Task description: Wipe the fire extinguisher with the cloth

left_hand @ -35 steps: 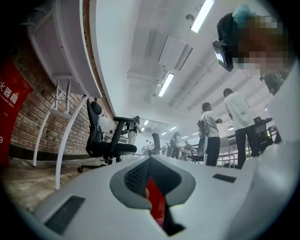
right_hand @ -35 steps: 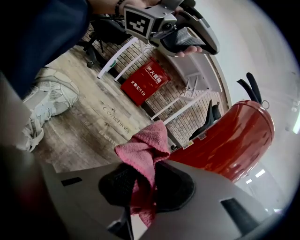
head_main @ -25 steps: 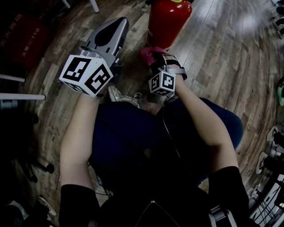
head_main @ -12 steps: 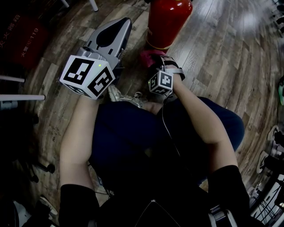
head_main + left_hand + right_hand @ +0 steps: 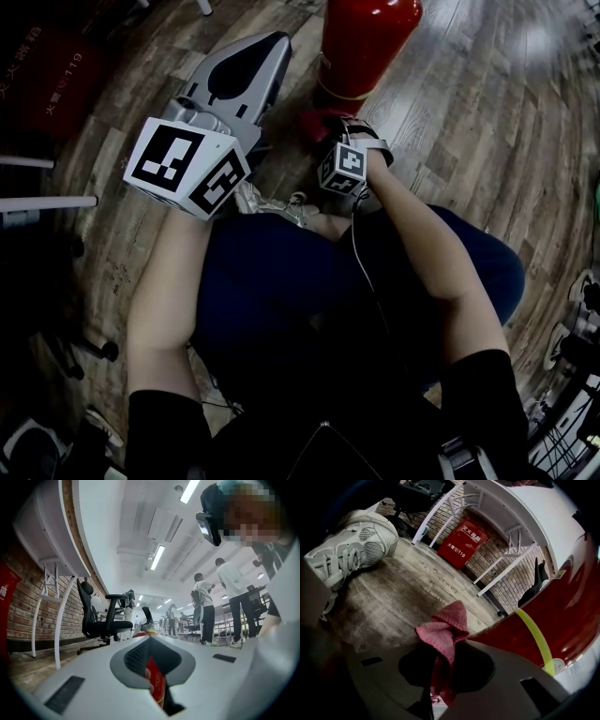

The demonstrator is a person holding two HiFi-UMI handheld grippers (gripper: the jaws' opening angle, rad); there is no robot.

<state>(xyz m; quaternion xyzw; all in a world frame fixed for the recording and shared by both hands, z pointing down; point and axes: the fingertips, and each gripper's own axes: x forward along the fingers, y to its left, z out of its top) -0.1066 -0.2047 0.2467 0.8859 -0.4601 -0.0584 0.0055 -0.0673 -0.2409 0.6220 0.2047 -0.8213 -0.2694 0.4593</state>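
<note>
A red fire extinguisher (image 5: 366, 42) stands on the wood floor at the top of the head view. Its red body with a yellow-green band (image 5: 553, 616) fills the right side of the right gripper view. My right gripper (image 5: 330, 129) is low at the extinguisher's base, shut on a pink cloth (image 5: 443, 630) that sticks out past the jaws and touches the red wall. My left gripper (image 5: 270, 45) hangs left of the extinguisher, jaws together with nothing in them. Through its jaw opening I see a strip of the red body (image 5: 157, 686).
A pale sneaker (image 5: 351, 541) rests on the floor at the left. A red fire-equipment box (image 5: 464, 543) stands against the brick wall under a white desk (image 5: 511, 508). An office chair (image 5: 98, 616) and standing people (image 5: 204, 606) are farther off. Dark trousered legs (image 5: 281, 300) fill the foreground.
The right gripper with the cloth has edged up closer to the extinguisher's base. The left gripper has drifted slightly up and right.
</note>
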